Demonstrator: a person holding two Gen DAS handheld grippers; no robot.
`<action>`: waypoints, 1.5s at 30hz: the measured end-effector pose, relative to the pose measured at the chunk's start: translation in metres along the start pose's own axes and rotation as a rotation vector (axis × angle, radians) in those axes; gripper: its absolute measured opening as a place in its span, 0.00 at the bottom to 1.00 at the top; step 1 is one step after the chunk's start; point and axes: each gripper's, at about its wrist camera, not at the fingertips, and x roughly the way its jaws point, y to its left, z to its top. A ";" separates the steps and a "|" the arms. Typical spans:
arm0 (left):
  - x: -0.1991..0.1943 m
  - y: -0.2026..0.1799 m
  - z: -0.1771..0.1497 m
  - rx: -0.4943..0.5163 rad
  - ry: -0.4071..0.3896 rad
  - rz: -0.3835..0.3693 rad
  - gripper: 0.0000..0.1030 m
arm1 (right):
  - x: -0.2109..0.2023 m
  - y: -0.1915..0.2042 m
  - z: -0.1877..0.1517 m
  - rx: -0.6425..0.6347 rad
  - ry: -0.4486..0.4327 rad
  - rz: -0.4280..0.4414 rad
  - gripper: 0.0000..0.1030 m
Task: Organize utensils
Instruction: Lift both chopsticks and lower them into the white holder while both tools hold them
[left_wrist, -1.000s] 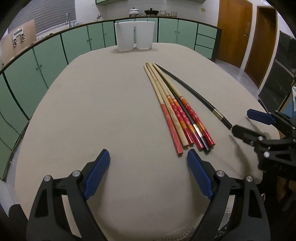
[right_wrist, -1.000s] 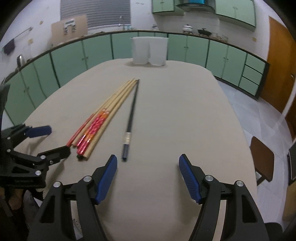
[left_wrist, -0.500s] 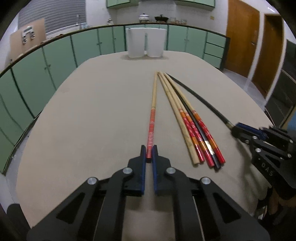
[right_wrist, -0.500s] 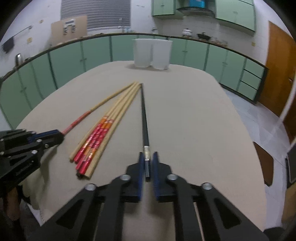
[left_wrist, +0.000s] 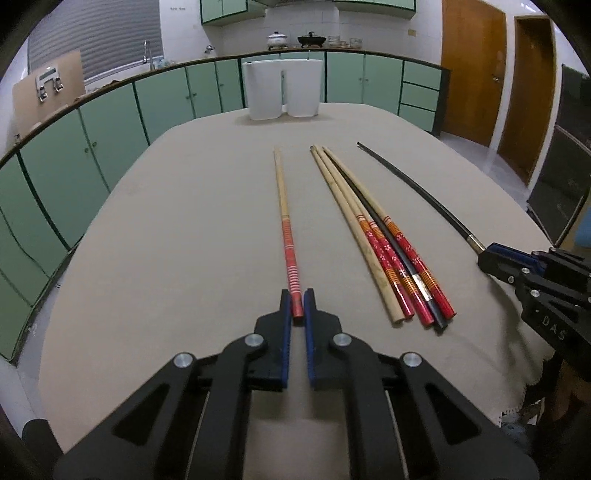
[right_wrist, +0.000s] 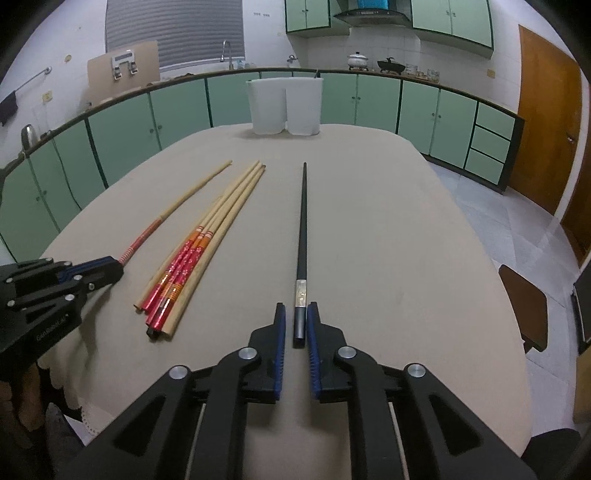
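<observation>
Kitchen, beige-clothed table (left_wrist: 184, 258). Left gripper (left_wrist: 297, 306) clamped on the butt of a red-banded wooden chopstick (left_wrist: 285, 218); its long axis runs straight away toward the white holders (left_wrist: 282, 88). Right gripper (right_wrist: 295, 321) straddles the black chopstick (right_wrist: 303, 236); jaws narrow, grip unclear. Remaining bundle (left_wrist: 384, 251) lies between them.

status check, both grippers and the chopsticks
Left hand-held gripper shut on red-banded chopstick. Right hand-held gripper shut on black chopstick. Bundle between, untouched.
</observation>
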 end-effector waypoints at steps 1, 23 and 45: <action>0.000 0.000 0.001 -0.003 0.000 -0.005 0.06 | 0.001 0.001 0.001 -0.001 0.001 0.001 0.12; -0.103 0.024 0.081 -0.077 -0.067 -0.055 0.05 | -0.088 -0.007 0.119 -0.021 -0.113 0.058 0.07; -0.077 0.063 0.237 0.009 0.045 -0.169 0.05 | -0.035 -0.001 0.290 -0.155 0.112 0.152 0.06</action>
